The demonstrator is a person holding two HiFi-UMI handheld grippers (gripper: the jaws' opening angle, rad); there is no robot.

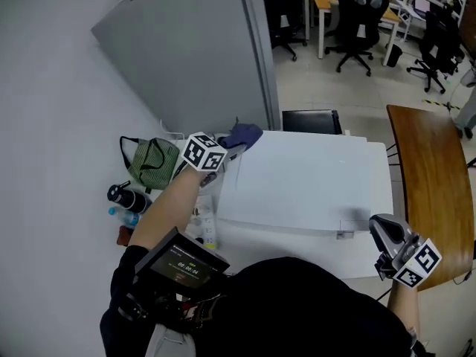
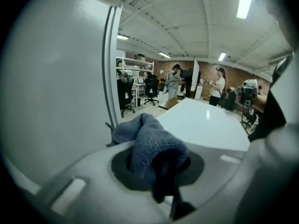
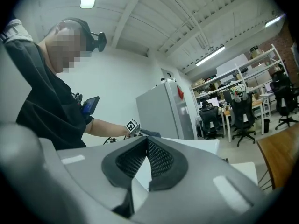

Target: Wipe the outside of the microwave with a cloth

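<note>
Blue-grey knit cloth (image 2: pixel 149 146) sits bunched between my left gripper's (image 1: pixel 229 149) jaws, which are closed tight on it at the back left corner of the microwave's (image 1: pixel 305 184) white top. It looks soft, light and floppy, so I judge a pinch near its middle best, leaving a wad to press flat. My right gripper (image 1: pixel 385 233) hangs off the front right corner, jaws together on nothing. I see no brand; the chest screen's (image 1: pixel 186 265) digits are too small to read.
</note>
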